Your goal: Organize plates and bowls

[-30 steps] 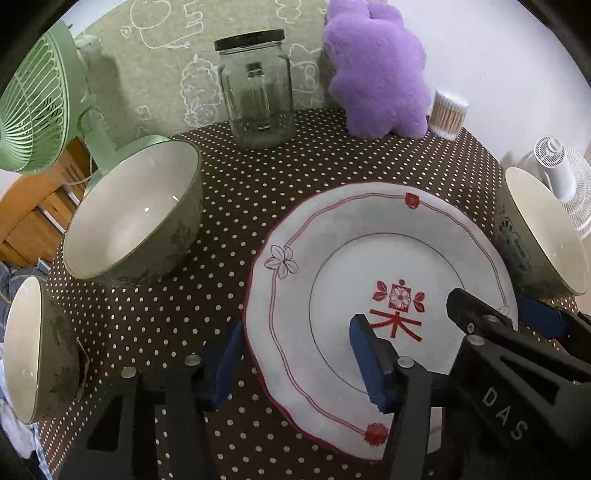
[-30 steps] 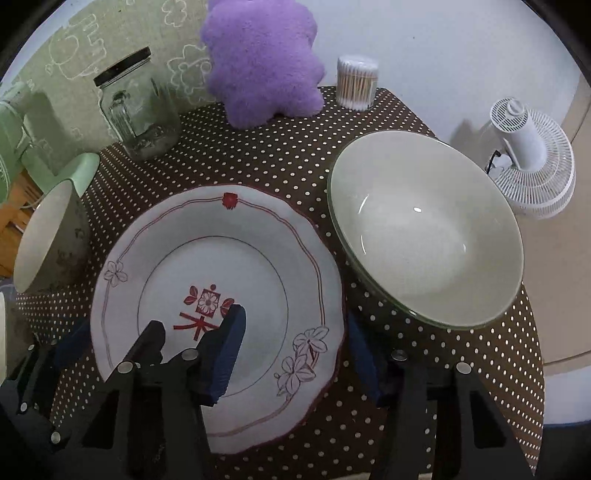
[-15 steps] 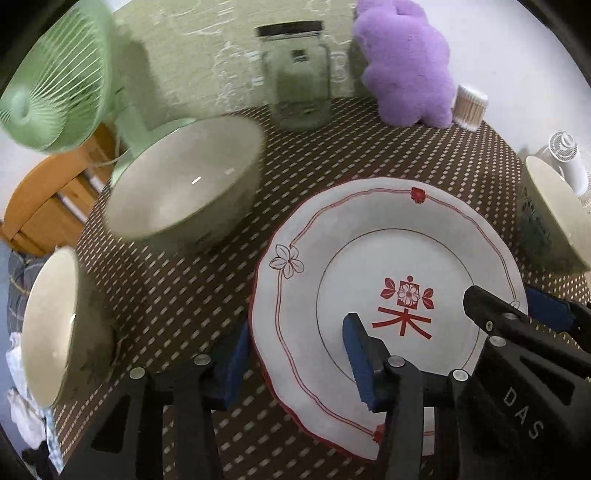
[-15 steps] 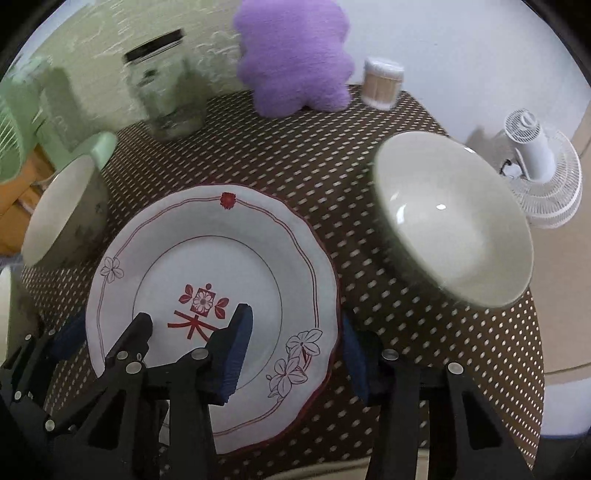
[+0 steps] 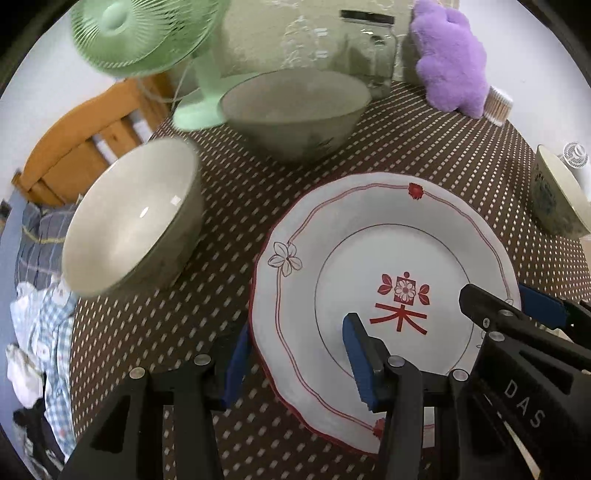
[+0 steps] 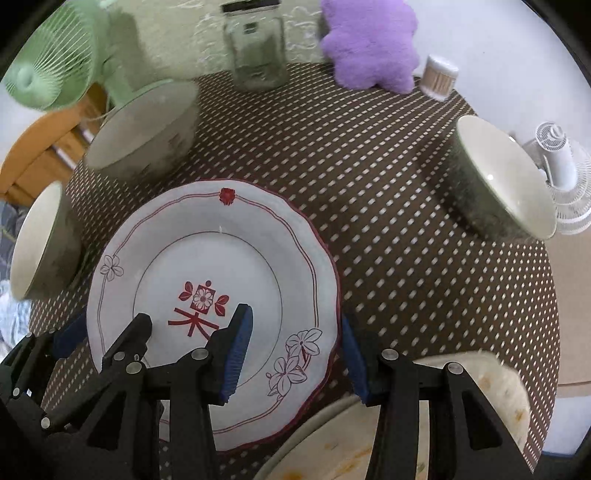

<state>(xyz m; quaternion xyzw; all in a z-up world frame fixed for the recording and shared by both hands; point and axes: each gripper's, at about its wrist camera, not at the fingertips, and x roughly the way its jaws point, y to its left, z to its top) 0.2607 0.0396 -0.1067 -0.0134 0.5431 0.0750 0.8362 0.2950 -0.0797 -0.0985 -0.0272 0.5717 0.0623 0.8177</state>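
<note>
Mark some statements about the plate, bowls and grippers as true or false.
1. The plate has a red character at its centre. True.
2. The left gripper and right gripper are both open, each straddling a plate edge. True.
3. A bowl sits on the plate. False: the plate is bare. The left bowl, back bowl and right bowl stand on the cloth around it.
4. The jar has no lid. False: the jar has a black lid.
5. A purple plush stands to the right of the jar. True.
</note>
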